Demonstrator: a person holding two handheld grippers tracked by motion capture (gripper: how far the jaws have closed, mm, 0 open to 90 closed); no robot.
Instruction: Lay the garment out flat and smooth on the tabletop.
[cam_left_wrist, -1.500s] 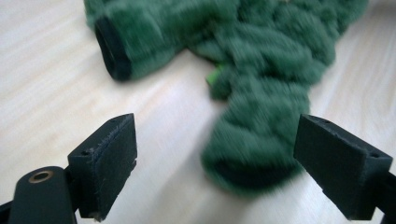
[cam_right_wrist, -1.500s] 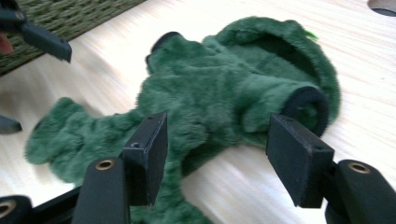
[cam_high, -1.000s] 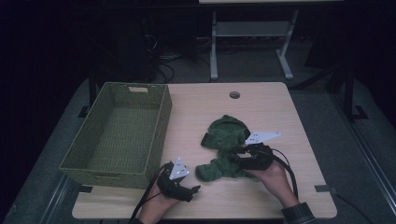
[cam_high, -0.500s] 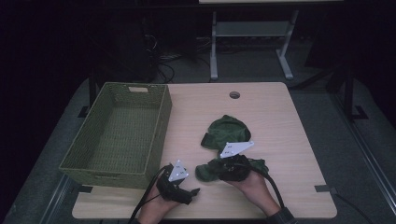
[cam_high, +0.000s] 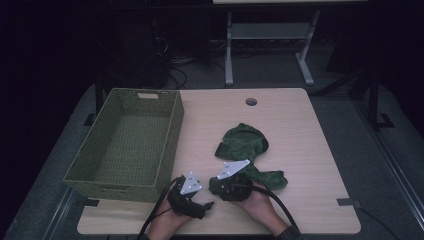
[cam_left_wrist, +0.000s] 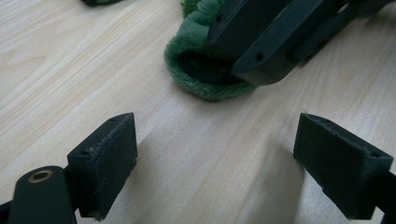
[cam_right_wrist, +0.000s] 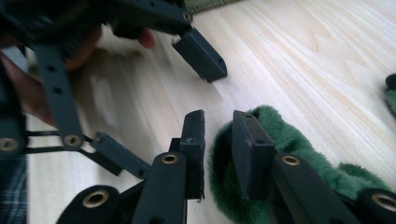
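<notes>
Green plush cloth (cam_high: 248, 150) crumpled; right tongs (cam_right_wrist: 218, 156) pinch its fuzzy edge (left tongs (cam_left_wrist: 215, 161) wide).

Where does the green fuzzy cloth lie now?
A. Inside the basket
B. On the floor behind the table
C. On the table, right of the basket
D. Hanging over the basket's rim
C: in the high view the cloth lies on the table, apart from the basket to its left, with the right gripper at the cloth's near end.
</notes>
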